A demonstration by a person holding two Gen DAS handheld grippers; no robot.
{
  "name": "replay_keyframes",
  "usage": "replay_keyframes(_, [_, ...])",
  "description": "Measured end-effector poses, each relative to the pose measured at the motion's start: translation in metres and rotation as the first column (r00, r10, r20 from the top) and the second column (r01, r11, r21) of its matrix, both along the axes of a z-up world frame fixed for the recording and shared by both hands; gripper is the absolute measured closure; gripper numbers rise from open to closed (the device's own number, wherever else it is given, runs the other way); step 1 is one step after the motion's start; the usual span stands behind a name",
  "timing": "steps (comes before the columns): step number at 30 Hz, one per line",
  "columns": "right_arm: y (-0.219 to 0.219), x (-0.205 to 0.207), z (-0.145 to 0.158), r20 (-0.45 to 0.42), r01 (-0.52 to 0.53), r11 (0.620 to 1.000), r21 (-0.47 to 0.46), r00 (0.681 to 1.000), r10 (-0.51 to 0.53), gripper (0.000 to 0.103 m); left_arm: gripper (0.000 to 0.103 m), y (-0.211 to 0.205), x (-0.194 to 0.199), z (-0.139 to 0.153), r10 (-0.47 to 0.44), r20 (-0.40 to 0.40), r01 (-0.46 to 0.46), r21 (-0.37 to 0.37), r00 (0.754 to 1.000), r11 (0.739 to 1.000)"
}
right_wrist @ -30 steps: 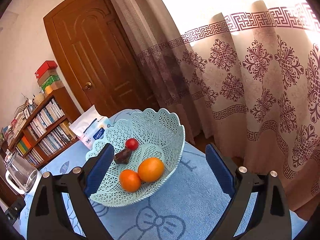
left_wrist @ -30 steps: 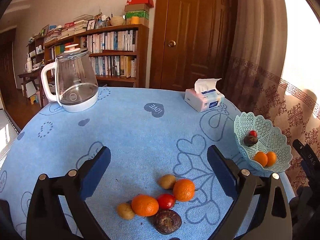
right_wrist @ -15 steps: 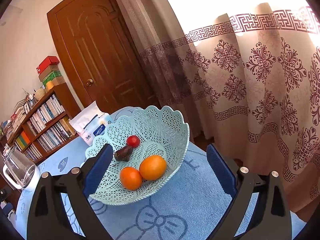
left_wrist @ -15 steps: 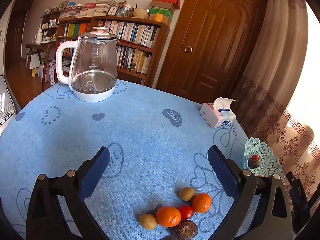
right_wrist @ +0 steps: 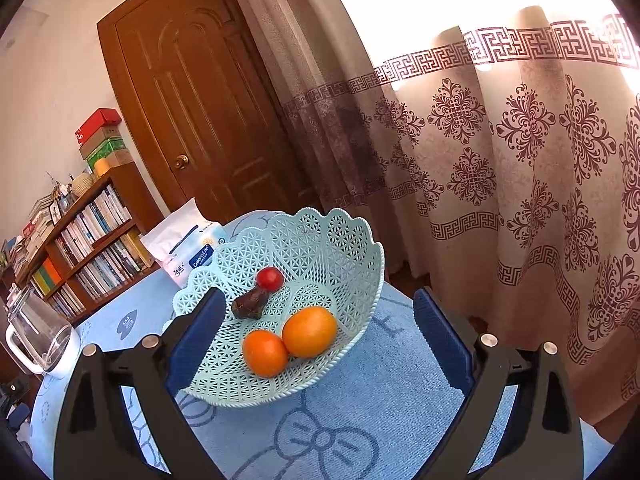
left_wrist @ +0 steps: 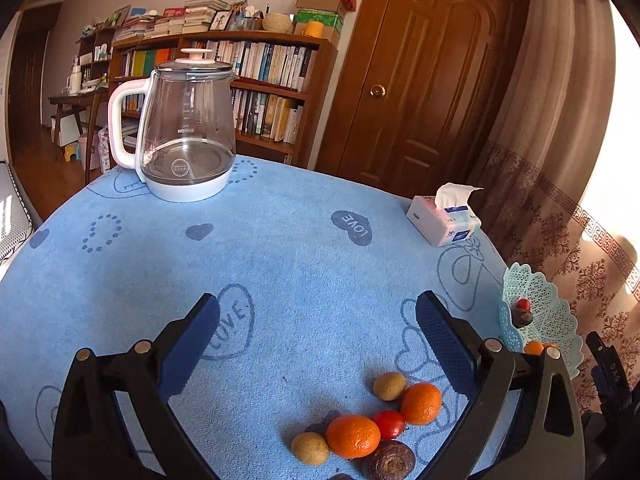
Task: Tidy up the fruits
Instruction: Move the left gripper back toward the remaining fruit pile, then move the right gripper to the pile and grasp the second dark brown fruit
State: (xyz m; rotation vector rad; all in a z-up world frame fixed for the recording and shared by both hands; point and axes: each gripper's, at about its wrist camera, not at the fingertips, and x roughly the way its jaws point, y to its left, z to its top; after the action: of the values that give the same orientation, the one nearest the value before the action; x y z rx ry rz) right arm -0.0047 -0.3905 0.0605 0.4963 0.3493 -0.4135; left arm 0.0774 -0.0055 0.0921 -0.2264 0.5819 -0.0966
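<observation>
While six loose fruits lie in a cluster on the blue tablecloth (left_wrist: pixel 280 264) at the near edge of the left wrist view, four more already sit in the pale green basket (right_wrist: pixel 320 240). The cluster holds two oranges, one nearer (left_wrist: pixel 352 436) and one farther right (left_wrist: pixel 421 397), with a small red tomato (left_wrist: pixel 389 424) touching both between them. A tan round fruit (left_wrist: pixel 389 386) sits just behind the right orange, a second tan one (left_wrist: pixel 310 448) touches the near orange on its left, and a dark wrinkled fruit (left_wrist: pixel 389 460) lies at the front, partly cut off by the frame edge.

Inside the basket, two oranges (right_wrist: pixel 265 353) (right_wrist: pixel 309 331) touch each other near the front wall, a dark lumpy fruit (right_wrist: pixel 249 304) lies behind them, and a red tomato (right_wrist: pixel 269 278) sits just beyond that, touching it.

The left gripper (left_wrist: pixel 318 320) hangs above the cloth with its blue-padded jaws spread wide and nothing between them; the cluster lies below, toward its right finger. The right gripper (right_wrist: pixel 316 312) is likewise spread wide and empty, the basket framed between its fingers; whether they touch the basket cannot be told.

Farther off, a tissue pack (left_wrist: pixel 444 220) rests near the table's far right edge, behind the basket. A glass kettle (left_wrist: pixel 184 132) with a white handle stands at the far left. Beyond the table are a bookshelf (left_wrist: pixel 264 80), a brown door (left_wrist: pixel 432 80) and patterned curtains (right_wrist: pixel 520 160).
</observation>
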Motion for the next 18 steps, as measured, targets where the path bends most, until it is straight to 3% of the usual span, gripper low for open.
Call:
replay_keyframes(6, [0.004, 0.001, 0.001, 0.002, -0.002, 1.000, -0.010, 1.000, 0.002, 0.007, 0.005, 0.004, 0.008, -0.007, -0.008, -0.035, 0.008, -0.005, 0.999, 1.000])
replay_keyframes(10, [0.017, -0.003, 0.009, 0.035, -0.015, 0.996, -0.089, 0.999, 0.018, 0.007, 0.006, 0.006, 0.009, -0.008, -0.030, -0.061, 0.029, -0.010, 0.998, 1.000])
replay_keyframes(14, [0.031, -0.005, 0.017, 0.066, -0.073, 0.986, -0.151, 0.994, 0.084, 0.007, 0.009, 0.006, 0.010, -0.009, -0.061, -0.085, 0.060, -0.017, 0.995, 0.998])
replay_keyframes(18, [0.042, 0.006, 0.017, 0.035, -0.189, 0.972, -0.141, 0.980, 0.196, 0.007, 0.017, 0.006, 0.005, -0.013, -0.093, -0.100, 0.094, 0.005, 0.991, 0.996])
